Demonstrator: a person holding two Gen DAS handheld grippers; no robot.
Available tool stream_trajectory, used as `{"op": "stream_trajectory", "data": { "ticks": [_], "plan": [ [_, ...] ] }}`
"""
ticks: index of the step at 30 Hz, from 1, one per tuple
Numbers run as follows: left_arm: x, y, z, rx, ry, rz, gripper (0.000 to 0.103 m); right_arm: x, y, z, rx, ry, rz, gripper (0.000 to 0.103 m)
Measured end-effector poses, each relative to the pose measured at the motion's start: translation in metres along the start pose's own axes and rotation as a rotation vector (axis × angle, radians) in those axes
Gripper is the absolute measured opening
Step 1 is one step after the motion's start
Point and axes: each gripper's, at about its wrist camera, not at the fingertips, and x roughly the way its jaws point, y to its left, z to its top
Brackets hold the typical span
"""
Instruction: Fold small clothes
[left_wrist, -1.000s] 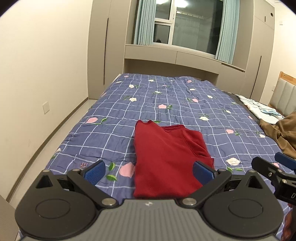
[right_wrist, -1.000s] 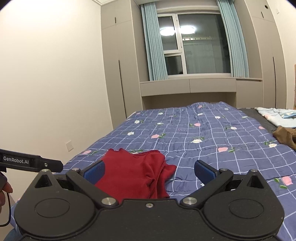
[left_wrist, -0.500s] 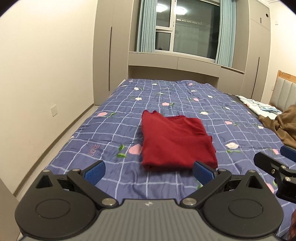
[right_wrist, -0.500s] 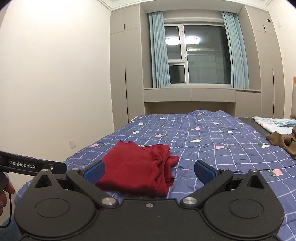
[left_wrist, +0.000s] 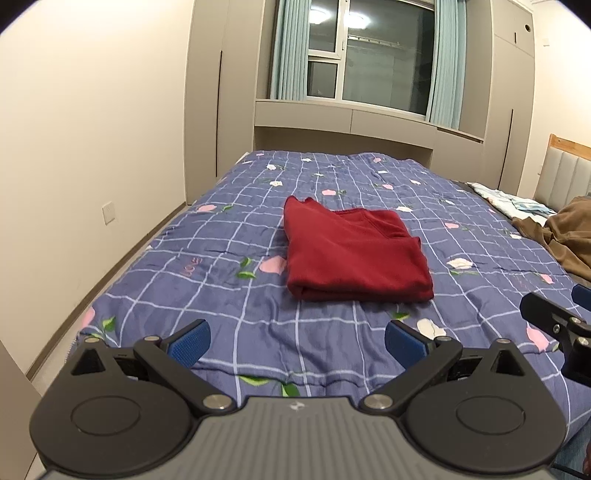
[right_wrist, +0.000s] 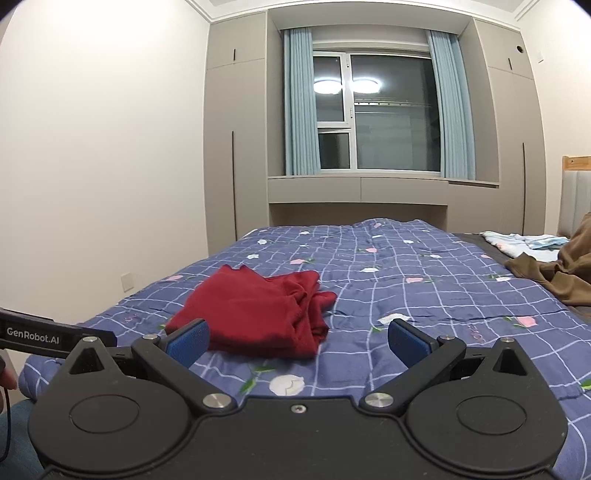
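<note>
The right claw (right_wrist: 297, 341) hangs above the near edge of the bed (right_wrist: 424, 295), its blue pads (right_wrist: 404, 342) spread wide with nothing between them. A folded red garment (right_wrist: 255, 312) lies on the blue checked flowered quilt, ahead and to the left, apart from the pads. Part of the left claw (right_wrist: 55, 334) pokes in at the left edge. Brown clothing (right_wrist: 554, 273) and a pale cloth (right_wrist: 524, 242) lie at the far right. Beyond are a dark window (right_wrist: 373, 114) and blue curtains (right_wrist: 301, 103).

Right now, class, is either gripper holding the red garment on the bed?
No. The folded red garment lies alone on the blue floral quilt, beyond the open, empty left gripper and right gripper.
</note>
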Motion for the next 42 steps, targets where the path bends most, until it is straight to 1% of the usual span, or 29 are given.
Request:
{"op": "stream_trajectory", "data": {
  "ticks": [7, 13, 42],
  "plan": [
    [-0.002, -0.007, -0.009, 0.050, -0.015, 0.010, 0.102, 0.005, 0.003, -0.008, -0.018, 0.013, -0.001, 0.102],
    [0.001, -0.011, -0.015, 0.089, -0.004, 0.021, 0.102, 0.010, 0.005, -0.014, -0.025, 0.029, 0.004, 0.102],
    [0.002, -0.009, -0.016, 0.089, 0.000, 0.028, 0.102, 0.012, 0.003, -0.018, -0.017, 0.033, 0.002, 0.102]
  ]
}}
